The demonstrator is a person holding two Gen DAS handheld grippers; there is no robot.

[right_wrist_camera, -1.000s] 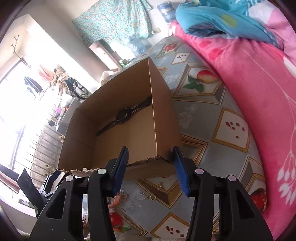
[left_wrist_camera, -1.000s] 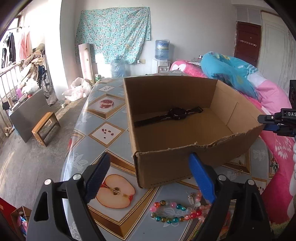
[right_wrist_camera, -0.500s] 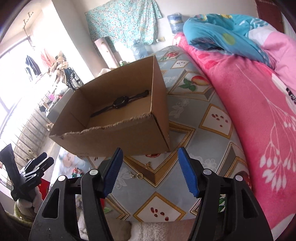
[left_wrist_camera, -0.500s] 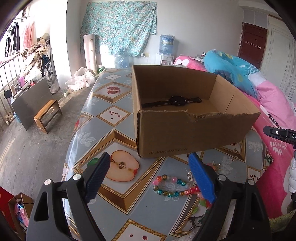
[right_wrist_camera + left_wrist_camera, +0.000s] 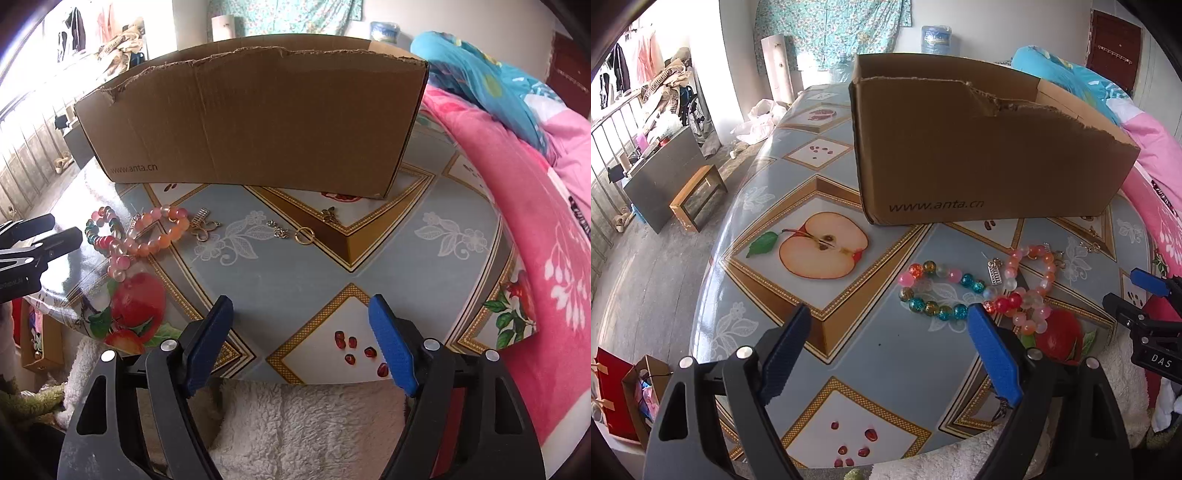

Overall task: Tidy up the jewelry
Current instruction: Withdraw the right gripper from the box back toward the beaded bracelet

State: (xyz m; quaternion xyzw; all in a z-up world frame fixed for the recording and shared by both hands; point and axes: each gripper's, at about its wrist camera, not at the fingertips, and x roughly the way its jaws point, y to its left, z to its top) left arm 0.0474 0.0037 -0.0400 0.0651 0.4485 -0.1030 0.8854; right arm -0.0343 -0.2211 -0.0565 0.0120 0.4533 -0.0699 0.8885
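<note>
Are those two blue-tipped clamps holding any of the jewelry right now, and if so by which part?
No, nothing is held. The left gripper is open over the table, near the bead bracelets. The right gripper has empty fingers, still opening.

Cardboard box [image 5: 979, 147]: near wall blocks its floor in both views; contents cannot be told. Right tool [image 5: 1145, 299] cut off by right edge of left view; its jaws are opening, nothing seen between them. Small metal charms [image 5: 291, 232] near the box too small to identify. Bench [image 5: 280, 273] near rim hidden behind the fleece [image 5: 306, 421]. Water bottle [image 5: 384, 31] largely behind the box.
</note>
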